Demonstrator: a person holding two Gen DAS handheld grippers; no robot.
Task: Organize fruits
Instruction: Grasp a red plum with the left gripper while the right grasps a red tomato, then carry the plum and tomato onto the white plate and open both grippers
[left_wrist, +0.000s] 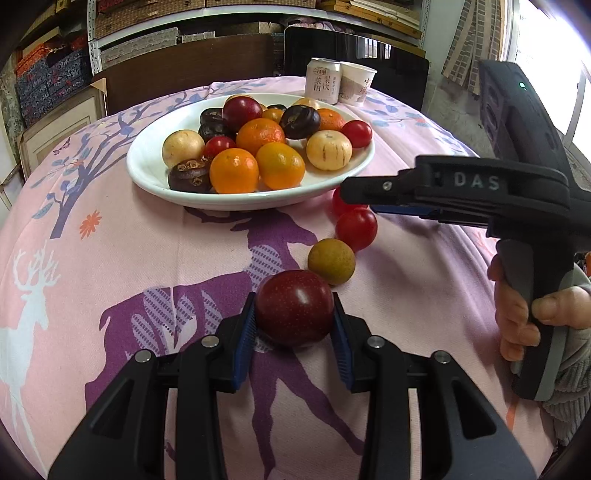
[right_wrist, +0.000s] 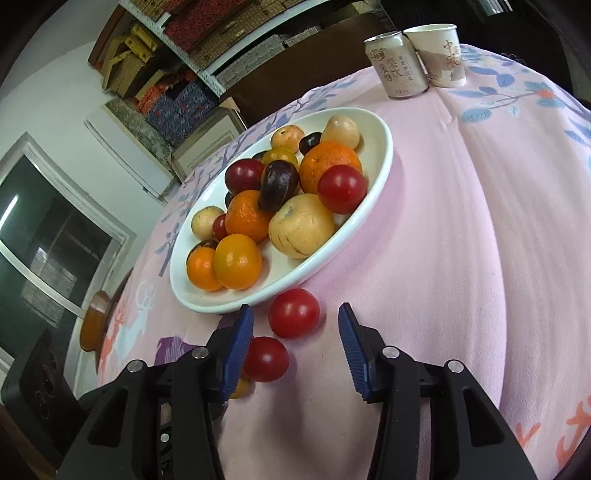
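Note:
My left gripper (left_wrist: 295, 321) is shut on a dark red plum (left_wrist: 295, 308), its blue pads pressing both sides just above the pink cloth. Beyond it a brownish round fruit (left_wrist: 331, 261) and two red tomatoes (left_wrist: 356, 229) lie in a line on the cloth. My right gripper (right_wrist: 295, 332) stands open over those tomatoes. One tomato (right_wrist: 293, 313) sits between its fingertips untouched, and another (right_wrist: 266, 358) lies by the left pad. In the left wrist view the right gripper (left_wrist: 354, 192) reaches in from the right. A white plate (left_wrist: 147, 173) holds several oranges, tomatoes, pale and dark fruits.
A drink can (left_wrist: 322, 79) and a paper cup (left_wrist: 356, 83) stand behind the plate (right_wrist: 384, 147) at the table's far edge. A person's hand (left_wrist: 517, 314) grips the right handle. Chairs and stocked shelves stand behind the table.

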